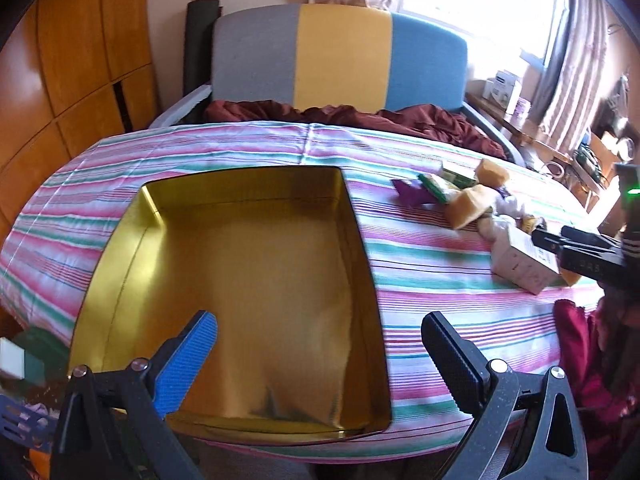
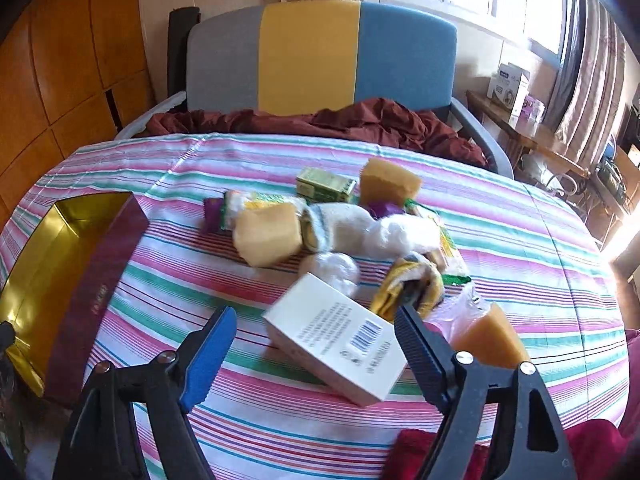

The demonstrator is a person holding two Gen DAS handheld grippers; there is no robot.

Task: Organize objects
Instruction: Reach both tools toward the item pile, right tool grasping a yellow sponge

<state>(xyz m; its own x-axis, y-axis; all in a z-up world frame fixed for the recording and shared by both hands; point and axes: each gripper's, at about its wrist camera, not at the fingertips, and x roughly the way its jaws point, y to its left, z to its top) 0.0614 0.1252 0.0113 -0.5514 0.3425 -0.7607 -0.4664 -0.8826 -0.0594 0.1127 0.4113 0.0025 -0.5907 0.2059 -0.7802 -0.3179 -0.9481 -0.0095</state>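
Observation:
A gold-lined box point(image 1: 248, 280) with maroon outer walls lies open and empty on the striped tablecloth; it also shows at the left of the right wrist view point(image 2: 60, 264). My left gripper point(image 1: 320, 344) is open above its near end. A pile of objects lies to the right: a white carton point(image 2: 336, 340), yellow sponges point(image 2: 268, 234), a green packet point(image 2: 324, 184), white socks point(image 2: 360, 228) and a yellow cloth point(image 2: 412, 284). My right gripper point(image 2: 316, 336) is open, with the white carton between its fingers. It shows at the right of the left wrist view point(image 1: 576, 248).
The striped tablecloth point(image 2: 520, 248) covers a round table. A chair with a grey, yellow and blue back point(image 2: 320, 56) stands behind it, with dark red cloth point(image 2: 360, 120) on the seat. Wooden cabinets point(image 1: 60, 80) are on the left. A cluttered side table point(image 2: 520, 124) is at the right.

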